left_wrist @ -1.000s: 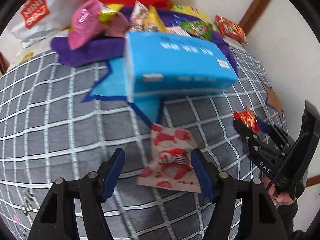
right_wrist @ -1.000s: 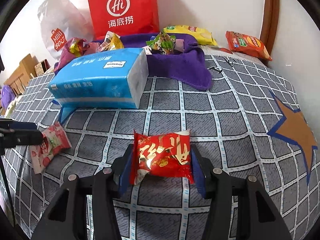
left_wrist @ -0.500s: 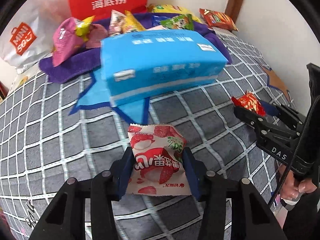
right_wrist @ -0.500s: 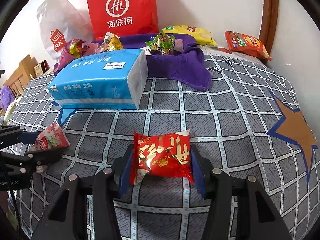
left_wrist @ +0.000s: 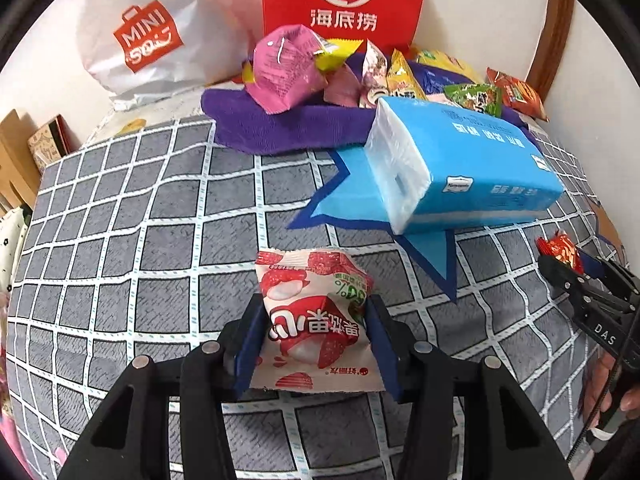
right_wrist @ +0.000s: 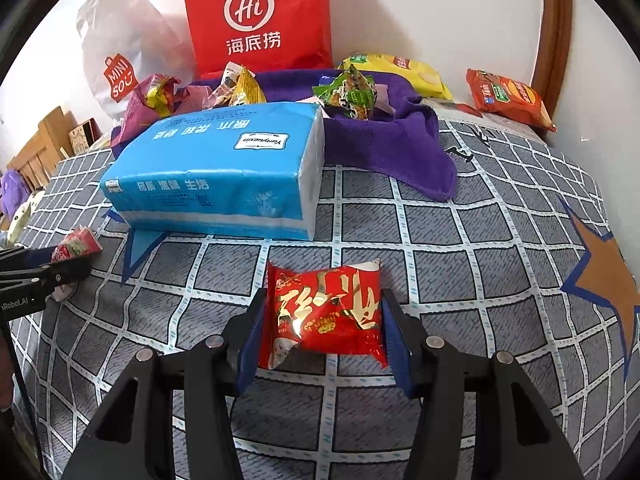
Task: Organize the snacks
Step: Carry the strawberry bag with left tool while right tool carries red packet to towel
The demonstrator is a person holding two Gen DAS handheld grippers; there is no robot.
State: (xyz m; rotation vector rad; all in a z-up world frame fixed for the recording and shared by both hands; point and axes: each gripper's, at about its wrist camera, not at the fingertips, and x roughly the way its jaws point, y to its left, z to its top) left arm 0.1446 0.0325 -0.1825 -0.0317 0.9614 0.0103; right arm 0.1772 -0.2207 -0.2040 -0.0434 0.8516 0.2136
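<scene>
My left gripper is shut on a white and red lychee snack packet and holds it just above the grey checked bed cover. My right gripper is shut on a red and gold snack packet. In the left wrist view the right gripper shows at the right edge with the red packet. In the right wrist view the left gripper shows at the left edge with the lychee packet. Several snack packets lie on a purple towel at the back.
A big blue tissue pack lies in the middle of the bed. A red paper bag and a white Miniso bag stand against the wall. A yellow chip bag and an orange chip bag lie at the back right.
My left gripper closed on the lychee packet and lifted it, turning left towards the bags. My right gripper has kept its hold on the red packet and hardly moved.
</scene>
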